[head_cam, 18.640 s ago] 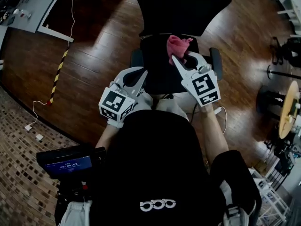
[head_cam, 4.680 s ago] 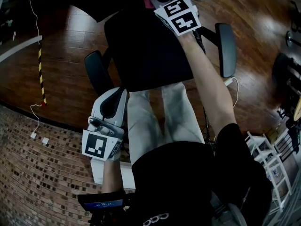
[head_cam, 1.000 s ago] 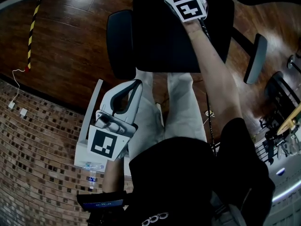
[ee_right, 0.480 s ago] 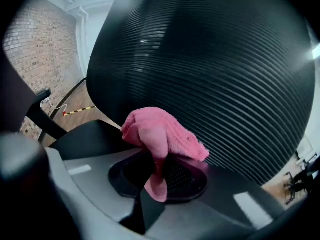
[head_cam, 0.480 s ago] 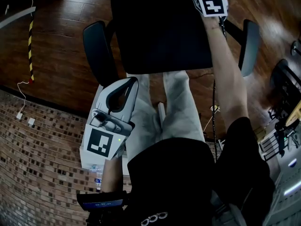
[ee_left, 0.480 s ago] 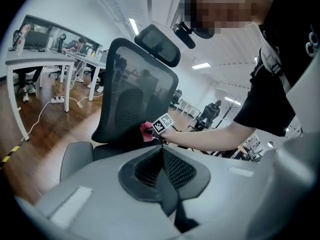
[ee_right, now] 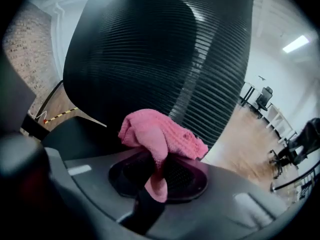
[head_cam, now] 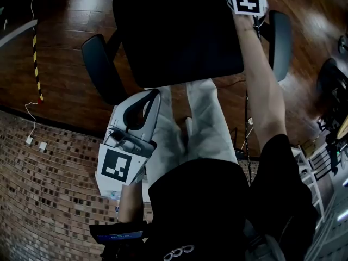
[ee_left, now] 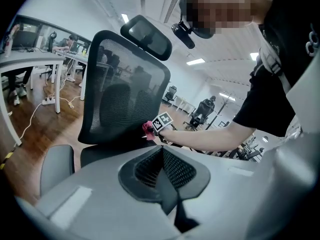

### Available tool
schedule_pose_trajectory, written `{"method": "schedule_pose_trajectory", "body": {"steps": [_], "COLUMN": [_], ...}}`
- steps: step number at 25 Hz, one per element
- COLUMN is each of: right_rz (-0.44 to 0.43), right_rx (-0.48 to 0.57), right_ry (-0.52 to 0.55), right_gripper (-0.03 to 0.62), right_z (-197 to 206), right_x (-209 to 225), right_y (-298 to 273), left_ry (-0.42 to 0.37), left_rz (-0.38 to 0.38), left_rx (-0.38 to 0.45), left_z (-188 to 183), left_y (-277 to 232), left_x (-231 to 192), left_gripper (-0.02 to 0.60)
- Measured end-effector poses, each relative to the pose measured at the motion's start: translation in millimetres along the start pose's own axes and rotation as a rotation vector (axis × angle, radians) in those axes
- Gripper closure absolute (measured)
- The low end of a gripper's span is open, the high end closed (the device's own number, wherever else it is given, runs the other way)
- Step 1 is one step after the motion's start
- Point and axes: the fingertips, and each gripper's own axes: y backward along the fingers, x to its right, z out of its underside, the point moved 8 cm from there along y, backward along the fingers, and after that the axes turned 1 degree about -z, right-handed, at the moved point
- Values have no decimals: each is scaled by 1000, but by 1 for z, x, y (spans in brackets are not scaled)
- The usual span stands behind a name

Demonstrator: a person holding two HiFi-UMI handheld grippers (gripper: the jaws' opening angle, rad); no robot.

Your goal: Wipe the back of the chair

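cloth [ee_right: 159, 136] against chair back [ee_right: 150, 59], before seat [head_cam: 179, 31].

L gripper [head_cam: 155, 95] is held low, jaws shut, empty. R arm [head_cam: 260, 80] is stretched fwd, well ahead of it; R gripper [ee_right: 161, 158] is clamped on pink cloth [ee_right: 160, 130].

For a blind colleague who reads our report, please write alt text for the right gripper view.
The right gripper holds a bunched pink cloth between its shut jaws, close in front of the black mesh chair back, which fills most of the picture. A wooden floor shows at the right.
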Motion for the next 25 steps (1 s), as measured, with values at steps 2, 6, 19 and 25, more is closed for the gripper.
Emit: {"method": "schedule_pose_trajectory", "body": {"steps": [2, 6, 19, 25], "right_rz": [12, 2, 48, 27], "right_rx": [6, 12, 134, 151], "right_ry": [-31, -43, -16, 6], "right_gripper": [539, 539, 539, 539], "right_z": [0, -1, -54, -68], "right_x": [5, 8, 28, 10], "right_y": [6, 16, 71, 78], "left_ry": [-8, -19, -79, -59], "left_rz": [10, 11, 27, 26], "left_rx": [-4, -1, 65, 78], "left_z": [-1, -4, -25, -16], "left_y": [0, 4, 24, 38], "left_x": [4, 9, 20, 20], "left_gripper": [591, 591, 591, 591]}}
